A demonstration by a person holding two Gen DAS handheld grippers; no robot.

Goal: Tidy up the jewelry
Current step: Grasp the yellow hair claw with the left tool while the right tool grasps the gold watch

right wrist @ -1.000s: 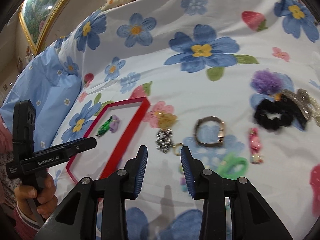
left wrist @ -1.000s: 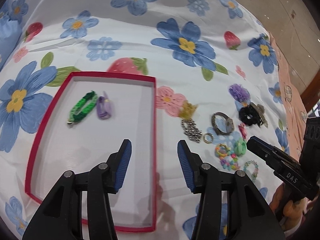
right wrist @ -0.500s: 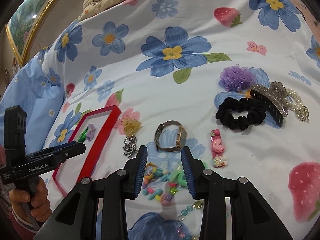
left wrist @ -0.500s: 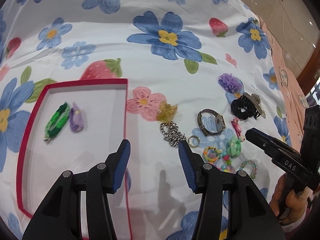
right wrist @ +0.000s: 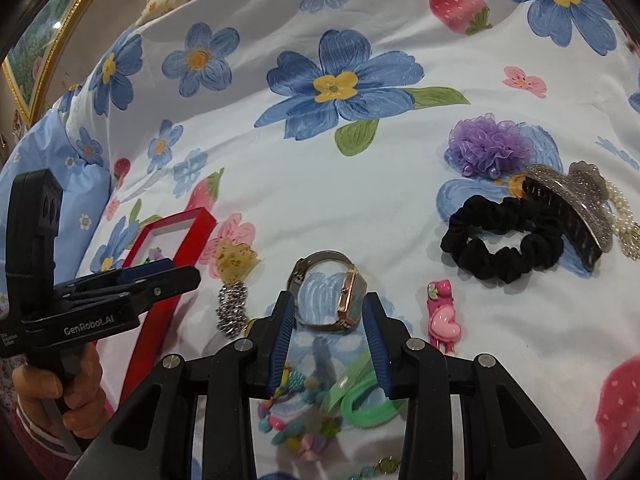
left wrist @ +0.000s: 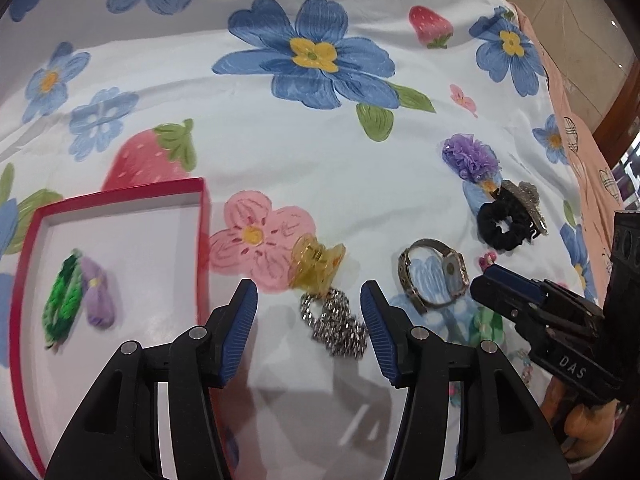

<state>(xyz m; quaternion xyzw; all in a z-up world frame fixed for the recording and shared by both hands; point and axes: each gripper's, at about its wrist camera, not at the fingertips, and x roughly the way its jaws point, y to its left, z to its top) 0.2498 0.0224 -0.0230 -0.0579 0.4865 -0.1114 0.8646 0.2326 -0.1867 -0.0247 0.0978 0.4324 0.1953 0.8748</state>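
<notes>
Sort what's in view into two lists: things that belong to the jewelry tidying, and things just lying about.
Part of the job:
red box
silver chain
watch
yellow clip
black scrunchie
purple flower clip
pink clip
green bracelet, already in the box

Just lying about:
flowered bedsheet
blue pillow
gold picture frame

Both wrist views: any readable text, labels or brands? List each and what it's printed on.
"DAS": white letters on the side of the right gripper, seen in the left wrist view.
"GenRobot.AI": white letters on the side of the left gripper, seen in the right wrist view.
Small white print at the left end of that same body, below the brand: too small to read.
Watch face: seen edge-on, nothing legible.
</notes>
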